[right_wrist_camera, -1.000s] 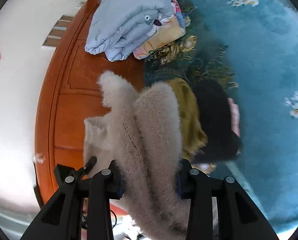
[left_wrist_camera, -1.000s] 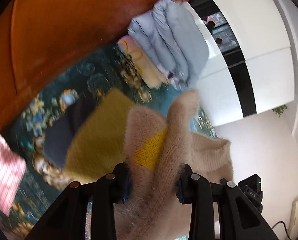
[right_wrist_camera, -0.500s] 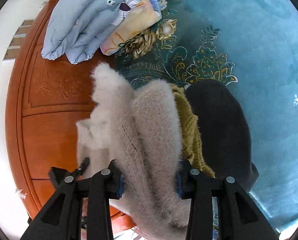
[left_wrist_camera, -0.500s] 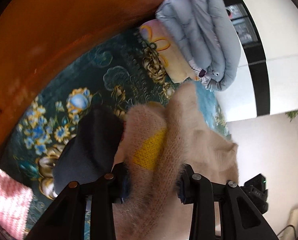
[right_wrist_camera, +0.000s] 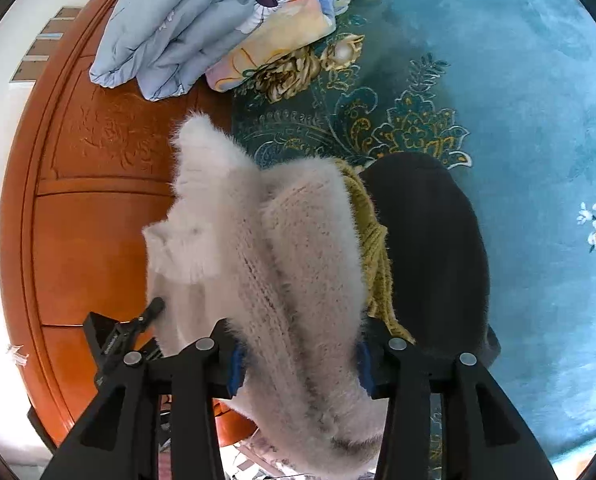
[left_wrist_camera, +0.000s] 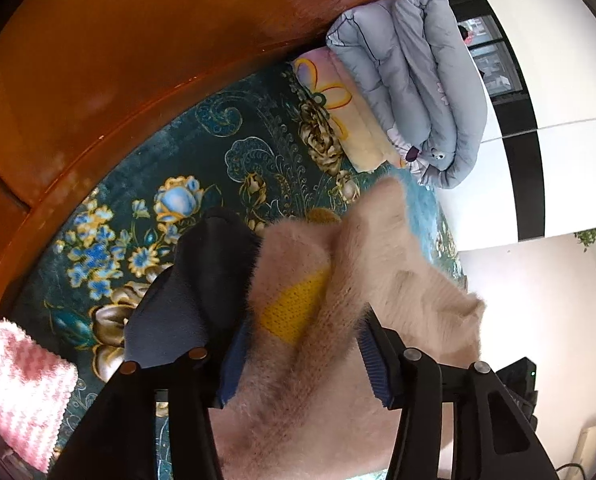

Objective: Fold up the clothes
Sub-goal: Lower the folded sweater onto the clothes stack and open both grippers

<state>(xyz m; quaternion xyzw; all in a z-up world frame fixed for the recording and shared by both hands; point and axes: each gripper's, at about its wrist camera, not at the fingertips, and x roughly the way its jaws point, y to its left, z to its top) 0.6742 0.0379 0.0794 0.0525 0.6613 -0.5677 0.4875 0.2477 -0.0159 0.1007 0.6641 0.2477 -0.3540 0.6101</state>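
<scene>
Two grippers, one sweater. From the left wrist: left gripper (left_wrist_camera: pixel 298 354) clenched on the sweater (left_wrist_camera: pixel 298 392), held up off the blanket (left_wrist_camera: pixel 226 160); yellow patch (left_wrist_camera: pixel 294 308) between the fingers. Closer to the pile than a second ago, mustard knit now nearly hidden, dark garment (left_wrist_camera: pixel 194 292) right beneath the fuzzy bundle. Judged as carrying the folded piece over to set on the stack. Counted here: one pink towel (left_wrist_camera: pixel 22 384) at the low left, one grey quilt (left_wrist_camera: pixel 418 92) rolled atop one floral quilt (left_wrist_camera: pixel 346 120), one wooden board (left_wrist_camera: pixel 118 60) behind. From the right wrist: right gripper (right_wrist_camera: pixel 298 360) likewise clamped on the same sweater (right_wrist_camera: pixel 274 260), bunched in thick folds, one cuff (right_wrist_camera: pixel 182 252) sticking out leftward. Lower over the blanket (right_wrist_camera: pixel 518 100) than half a second back. Beside it one mustard knit (right_wrist_camera: pixel 374 248) and one dark garment (right_wrist_camera: pixel 430 248), touching, lying flat. Both quilts again at top, grey quilt (right_wrist_camera: pixel 186 20) over the floral one (right_wrist_camera: pixel 282 48).
</scene>
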